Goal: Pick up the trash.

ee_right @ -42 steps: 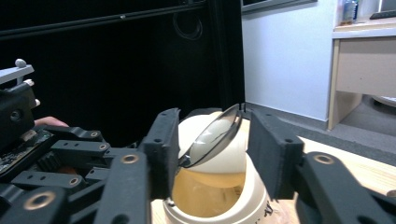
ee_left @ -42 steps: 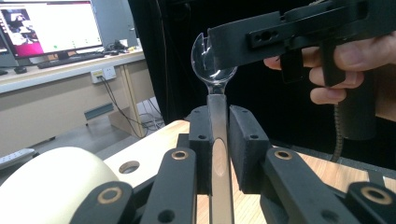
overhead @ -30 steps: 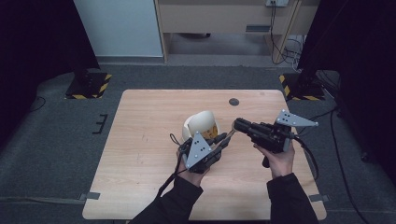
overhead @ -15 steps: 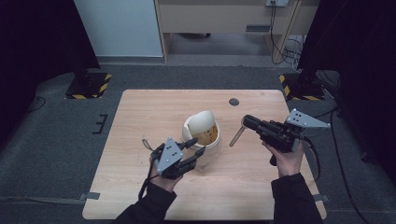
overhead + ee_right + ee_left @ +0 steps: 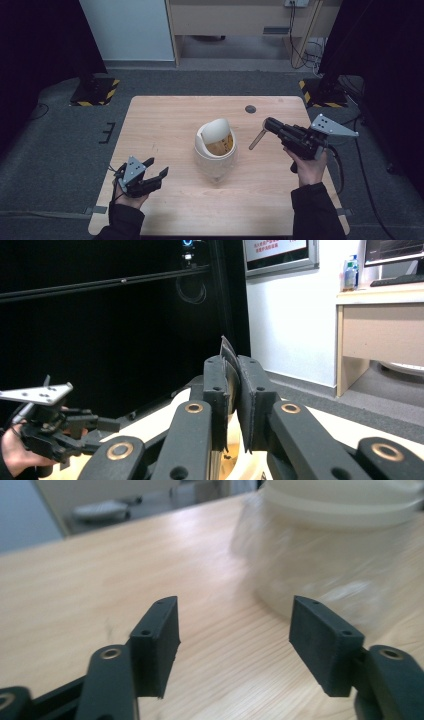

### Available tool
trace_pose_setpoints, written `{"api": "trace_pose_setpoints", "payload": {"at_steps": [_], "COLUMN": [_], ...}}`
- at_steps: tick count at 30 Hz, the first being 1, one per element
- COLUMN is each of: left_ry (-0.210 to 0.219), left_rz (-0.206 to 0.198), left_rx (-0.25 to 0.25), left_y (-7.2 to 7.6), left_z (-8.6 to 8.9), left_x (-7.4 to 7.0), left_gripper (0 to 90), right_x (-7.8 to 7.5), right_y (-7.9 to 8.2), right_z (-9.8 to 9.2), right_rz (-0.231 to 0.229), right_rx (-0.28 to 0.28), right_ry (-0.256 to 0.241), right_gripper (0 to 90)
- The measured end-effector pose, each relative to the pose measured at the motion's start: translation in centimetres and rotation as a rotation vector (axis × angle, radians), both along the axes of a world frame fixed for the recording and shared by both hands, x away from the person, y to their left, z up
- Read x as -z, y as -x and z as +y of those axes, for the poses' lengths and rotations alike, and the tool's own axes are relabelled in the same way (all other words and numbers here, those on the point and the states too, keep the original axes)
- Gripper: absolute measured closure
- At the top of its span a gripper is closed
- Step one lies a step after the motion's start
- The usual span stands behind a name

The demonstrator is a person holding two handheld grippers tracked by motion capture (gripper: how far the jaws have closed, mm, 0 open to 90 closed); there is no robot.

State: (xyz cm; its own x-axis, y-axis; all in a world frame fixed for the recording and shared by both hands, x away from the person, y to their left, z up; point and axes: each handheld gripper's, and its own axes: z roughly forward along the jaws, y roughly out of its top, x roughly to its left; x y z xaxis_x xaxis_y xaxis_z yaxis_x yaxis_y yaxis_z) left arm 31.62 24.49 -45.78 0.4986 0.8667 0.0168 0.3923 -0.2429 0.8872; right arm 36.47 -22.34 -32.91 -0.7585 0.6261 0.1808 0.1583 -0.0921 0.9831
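White lidded container (image 5: 215,150) is seen standing near the middle of the wooden table (image 5: 165,125), lid tipped open. Left gripper (image 5: 150,176) is held near the table's front-left edge, jaws spread and empty, well apart from the container; bare wood lies between. Right gripper (image 5: 267,125) is held to the container's right, jaws clenched on a thin flat stick (image 5: 256,139) that slants down toward the tabletop. A small dark disc (image 5: 250,109) is noted near the far edge.

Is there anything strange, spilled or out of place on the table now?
Nothing is spilled. The white container stands upright with its swing lid tipped open. The right tool holds a thin flat stick clamped in the air beside it. The left tool is open and apart.
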Motion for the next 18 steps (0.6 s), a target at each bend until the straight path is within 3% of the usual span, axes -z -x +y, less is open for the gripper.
{"api": "trace_pose_setpoints", "payload": {"at_steps": [3, 9, 11, 18], "left_ry": [-0.005, -0.005, -0.004, -0.017], "left_rz": [0.036, 0.151, 0.160, 0.189], "left_rx": [-0.034, -0.051, -0.051, -0.030], "left_y": [-0.7, -1.8, -2.0, -2.3], "left_z": [0.8, 1.6, 1.7, 1.6], "left_x": [1.0, 2.7, 2.8, 3.1], "left_gripper": [29.5, 25.1, 23.8, 22.5], "right_x": [-0.2, -0.4, -0.4, 0.3], "right_y": [-0.3, -1.0, -1.2, -2.0], "right_z": [0.6, 2.0, 2.5, 4.4], "right_rz": [-0.011, -0.030, -0.030, -0.041], "right_rx": [0.007, 0.003, -0.002, -0.003], "right_ry": [0.000, -0.010, -0.022, 0.002], "right_gripper": [83.7, 83.8, 83.8, 83.8]}}
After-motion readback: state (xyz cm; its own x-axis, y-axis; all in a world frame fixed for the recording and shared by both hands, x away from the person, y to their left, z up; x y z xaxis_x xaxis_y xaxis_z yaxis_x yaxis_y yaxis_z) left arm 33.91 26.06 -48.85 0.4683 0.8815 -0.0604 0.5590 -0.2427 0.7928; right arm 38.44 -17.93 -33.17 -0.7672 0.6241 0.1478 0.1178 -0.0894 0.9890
